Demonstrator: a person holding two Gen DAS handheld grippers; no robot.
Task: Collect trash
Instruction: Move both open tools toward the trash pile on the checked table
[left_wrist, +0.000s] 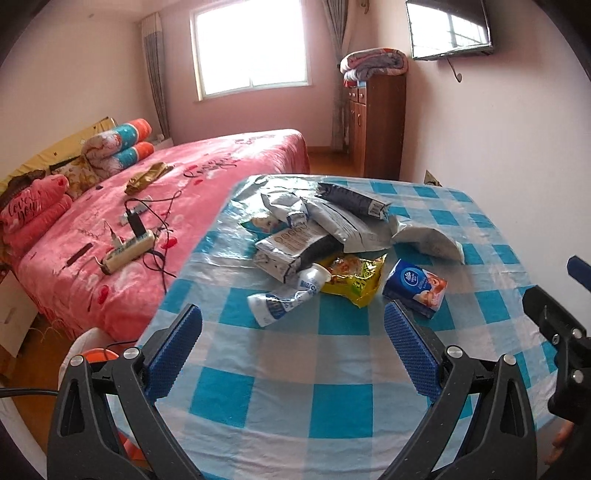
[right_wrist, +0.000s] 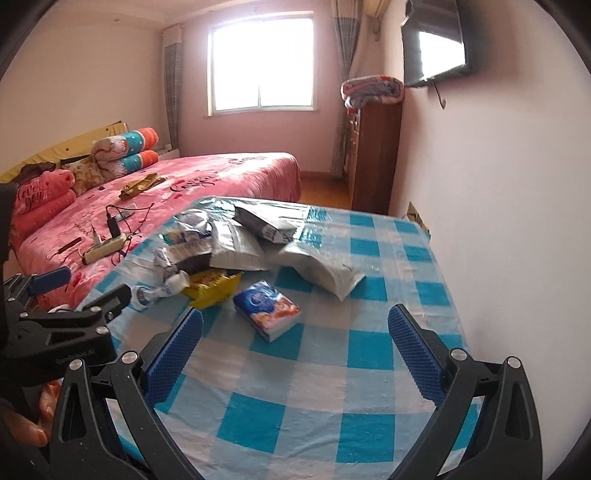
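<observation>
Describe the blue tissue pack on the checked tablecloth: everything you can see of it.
The tissue pack is a small soft brick in glossy plastic wrap, deep blue with a round white logo at one end and an orange-pink picture at the other; its white side shows. It looks sealed and full. It lies flat and skewed on the checked tablecloth, nearest the grippers, just right of the yellow snack bag and apparently not touching it.

From both wrists we look down along our fingers over the table, sharing the trash, bed and window.
</observation>
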